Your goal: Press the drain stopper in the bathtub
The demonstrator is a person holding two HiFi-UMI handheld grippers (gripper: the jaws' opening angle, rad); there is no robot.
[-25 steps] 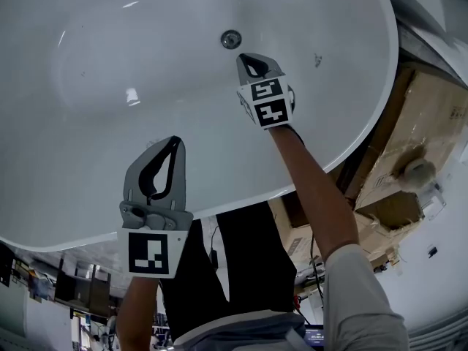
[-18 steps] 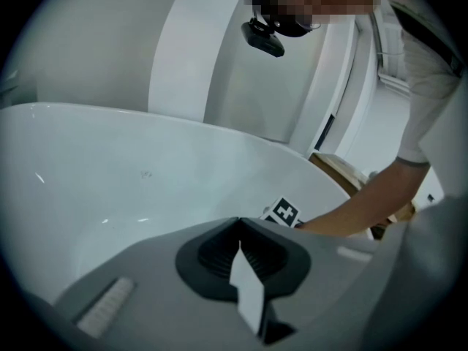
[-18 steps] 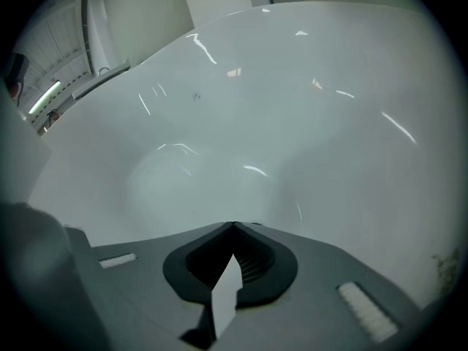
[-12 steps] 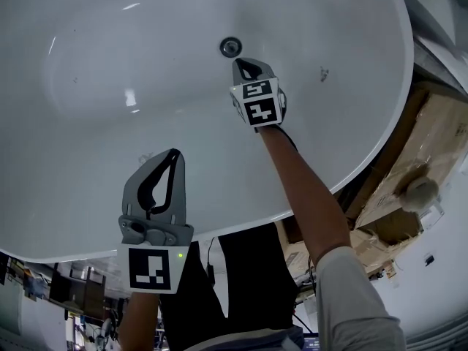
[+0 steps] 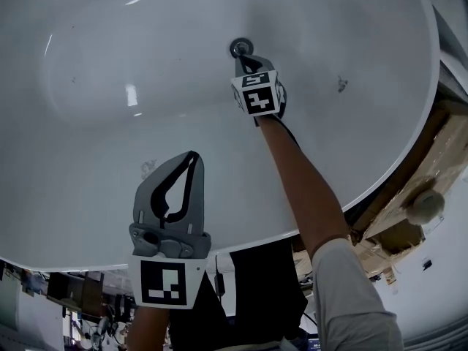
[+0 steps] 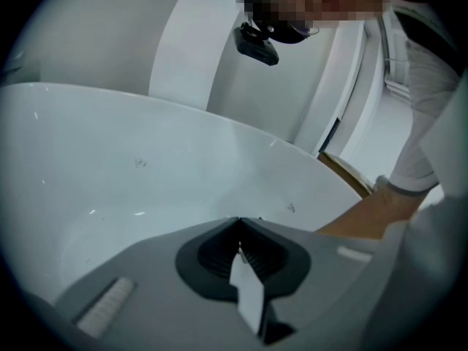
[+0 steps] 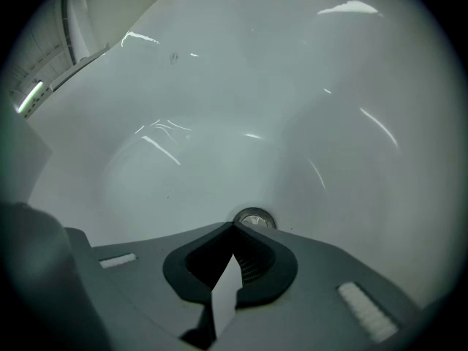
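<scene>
The round metal drain stopper (image 5: 241, 47) sits in the floor of the white bathtub (image 5: 110, 64). My right gripper (image 5: 244, 58) is shut and empty, its tips just short of the stopper. From the right gripper view the stopper (image 7: 253, 219) peeks out right beyond the closed tips of the right gripper (image 7: 234, 227). My left gripper (image 5: 193, 154) hangs shut and empty over the tub's near rim, well away from the drain. In the left gripper view the left gripper (image 6: 239, 220) points across the tub's rim (image 6: 219, 126).
Cardboard boxes (image 5: 431, 174) stand outside the tub at the right. A person's arm (image 6: 365, 214) reaches over the tub's rim in the left gripper view. A white wall and pillar (image 6: 190, 42) rise behind the tub.
My right gripper has moved forward and down toward the drain stopper, closing the gap to it. The left gripper has drifted slightly right and stays shut.
</scene>
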